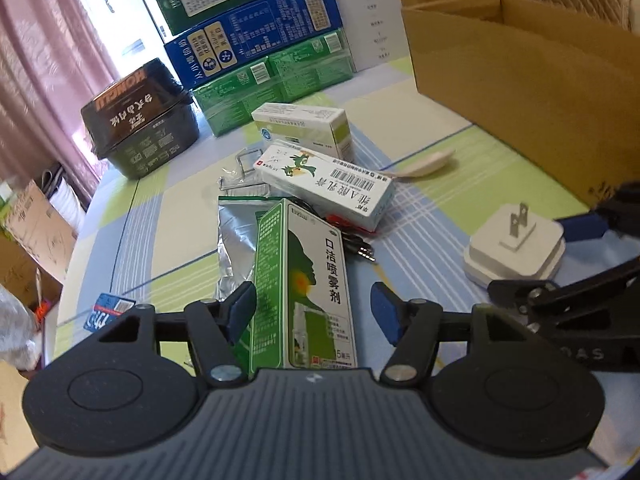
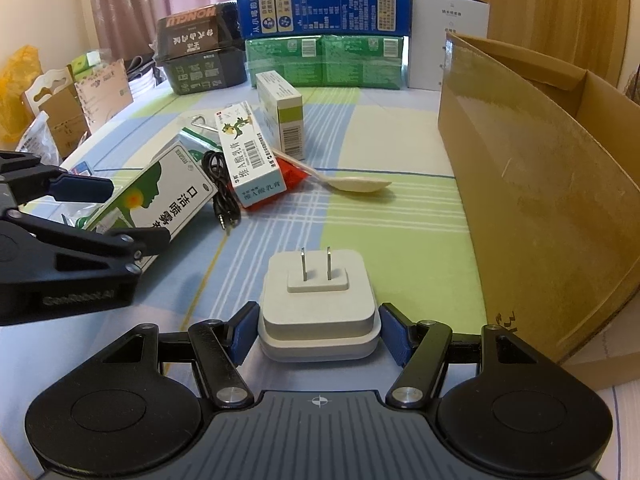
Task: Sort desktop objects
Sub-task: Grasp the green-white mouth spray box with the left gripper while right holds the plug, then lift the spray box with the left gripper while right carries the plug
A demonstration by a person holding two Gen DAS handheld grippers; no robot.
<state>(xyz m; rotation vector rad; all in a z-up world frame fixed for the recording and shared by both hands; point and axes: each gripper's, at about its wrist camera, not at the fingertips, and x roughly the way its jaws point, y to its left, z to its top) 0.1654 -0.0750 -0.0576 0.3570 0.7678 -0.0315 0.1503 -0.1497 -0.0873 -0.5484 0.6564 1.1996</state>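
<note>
Right gripper (image 2: 318, 334) is clamped on the white plug adapter (image 2: 318, 300), both blue pads against its sides, prongs pointing up, adapter resting on the checked tablecloth (image 2: 400, 240). Left gripper (image 1: 314, 314) straddles the green-and-white spray box (image 1: 316, 280); the left pad touches the box, the right pad stands clear of it, so the jaws are apart. Beyond lie a black audio cable (image 2: 222, 184), an ointment box (image 2: 248, 156) and a plastic spoon (image 2: 348, 182). The cardboard box (image 2: 540, 184) stands to the right. Stacked cartons (image 2: 324, 36) sit farthest back.
</note>
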